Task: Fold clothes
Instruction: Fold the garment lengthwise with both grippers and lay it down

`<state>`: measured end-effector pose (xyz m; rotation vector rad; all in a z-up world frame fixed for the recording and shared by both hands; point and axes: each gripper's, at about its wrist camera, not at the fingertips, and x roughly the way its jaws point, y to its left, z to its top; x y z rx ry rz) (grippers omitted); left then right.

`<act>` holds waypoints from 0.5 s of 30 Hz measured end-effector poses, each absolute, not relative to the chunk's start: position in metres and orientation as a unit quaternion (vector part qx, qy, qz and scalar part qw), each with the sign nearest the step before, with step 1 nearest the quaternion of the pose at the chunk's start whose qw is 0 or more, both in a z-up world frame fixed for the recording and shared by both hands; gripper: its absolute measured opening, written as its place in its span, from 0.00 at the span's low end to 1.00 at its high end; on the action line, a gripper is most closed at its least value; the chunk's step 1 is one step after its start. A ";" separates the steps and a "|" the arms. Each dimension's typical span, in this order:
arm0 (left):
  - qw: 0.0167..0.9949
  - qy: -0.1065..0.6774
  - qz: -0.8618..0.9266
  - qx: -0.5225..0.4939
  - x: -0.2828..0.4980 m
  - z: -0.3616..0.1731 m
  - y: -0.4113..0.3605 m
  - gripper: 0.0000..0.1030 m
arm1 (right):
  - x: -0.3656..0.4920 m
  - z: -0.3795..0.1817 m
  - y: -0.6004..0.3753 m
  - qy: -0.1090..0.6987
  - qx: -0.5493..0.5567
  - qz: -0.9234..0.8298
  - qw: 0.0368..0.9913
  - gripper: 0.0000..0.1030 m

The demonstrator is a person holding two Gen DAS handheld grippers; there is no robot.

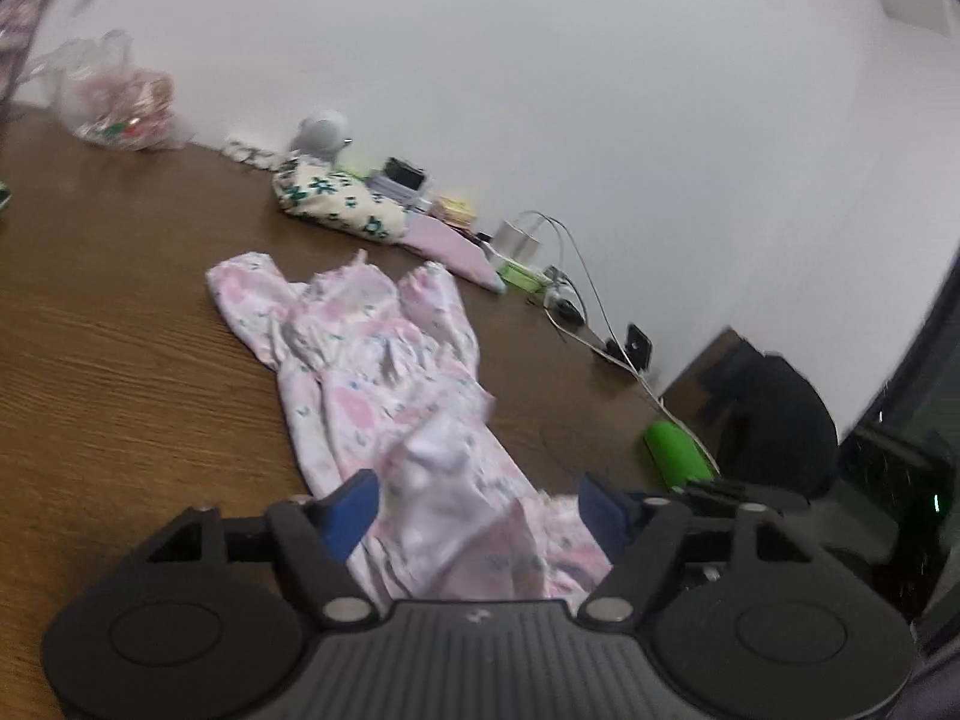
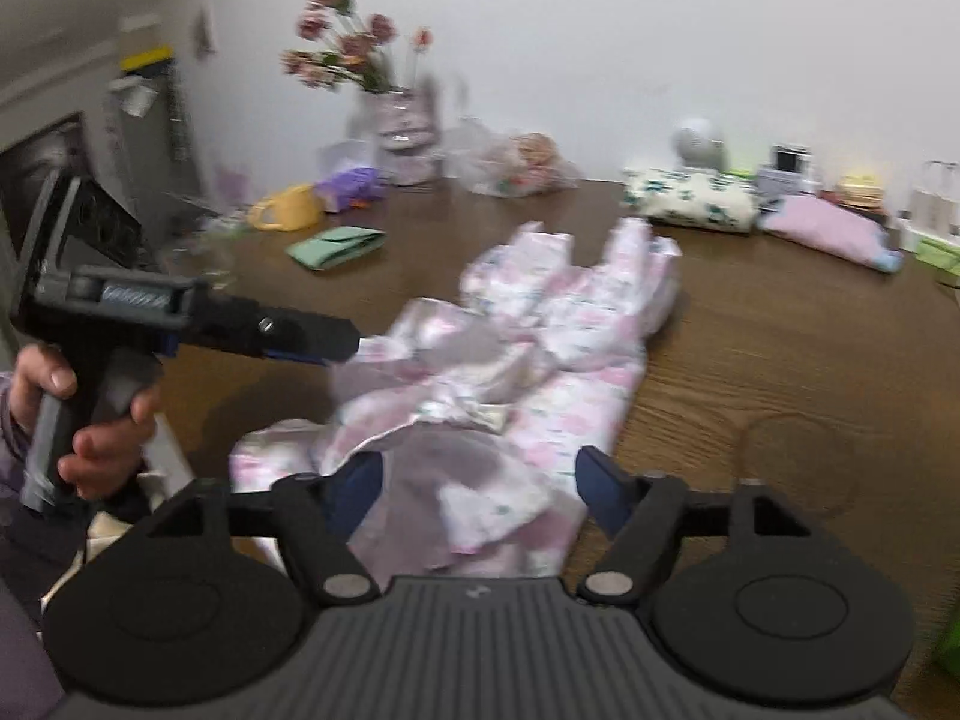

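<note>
- Your left gripper point(image 1: 480, 501) has its blue-padded fingers point(image 1: 351, 510) spread wide; pink fabric lies between them, but neither pad presses on it in the left wrist view.
- In the right wrist view that same left gripper point(image 2: 342, 342) comes in from 9 o'clock, its tip touching the near edge of the cloth; from this side you cannot tell how far the fingers are parted, or whether they have any hold.
- Your left hand point(image 2: 90, 420) wraps the black handle at about 8 o'clock in that view.
- Your right gripper point(image 2: 480, 480) also stands wide open, blue fingers point(image 2: 600, 489) on either side of a raised fold, gripping nothing.
- The pink floral garment point(image 1: 372, 372) lies on the brown wood-grain bench point(image 1: 120, 324), sleeves towards 12 o'clock, hem running down to 6 o'clock under your left gripper.
- From the right side the pink floral garment point(image 2: 540, 348) looks bunched and crumpled in the middle, with one flap lifted near 6 o'clock.
- Along the far wall, at 12 to 1 o'clock in the left view, a folded green-flowered cloth point(image 1: 336, 201) and a folded pink cloth point(image 1: 450, 249) sit side by side, touching.
- A plastic bag point(image 1: 120, 102) rests at 10 o'clock by the wall.
- White cables point(image 1: 576, 276) trail at 2 o'clock, and a bright green cylinder point(image 1: 678, 450) lies at 3 o'clock near the bench edge.
- In the right view a vase of pink flowers point(image 2: 408, 132) stands at 11 o'clock, with a yellow cup point(image 2: 288, 210) and a green pouch point(image 2: 336, 246) just in front.
</note>
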<state>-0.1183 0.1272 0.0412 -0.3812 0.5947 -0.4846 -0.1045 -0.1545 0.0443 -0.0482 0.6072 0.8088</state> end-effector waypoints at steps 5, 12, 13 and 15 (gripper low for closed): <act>0.904 0.324 -0.224 -0.164 -0.106 0.027 0.113 0.31 | -0.097 0.042 -0.161 0.312 0.006 0.370 0.875 0.29; 0.897 0.315 -0.236 -0.200 -0.098 0.016 0.118 0.20 | -0.104 0.058 -0.180 0.296 0.056 0.403 0.864 0.57; 0.897 0.315 -0.239 -0.199 -0.097 0.016 0.118 0.20 | -0.107 0.055 -0.174 0.306 0.048 0.413 0.857 0.55; 0.895 0.329 -0.232 -0.195 -0.095 0.014 0.115 0.20 | -0.106 0.047 -0.158 0.330 0.025 0.412 0.849 0.20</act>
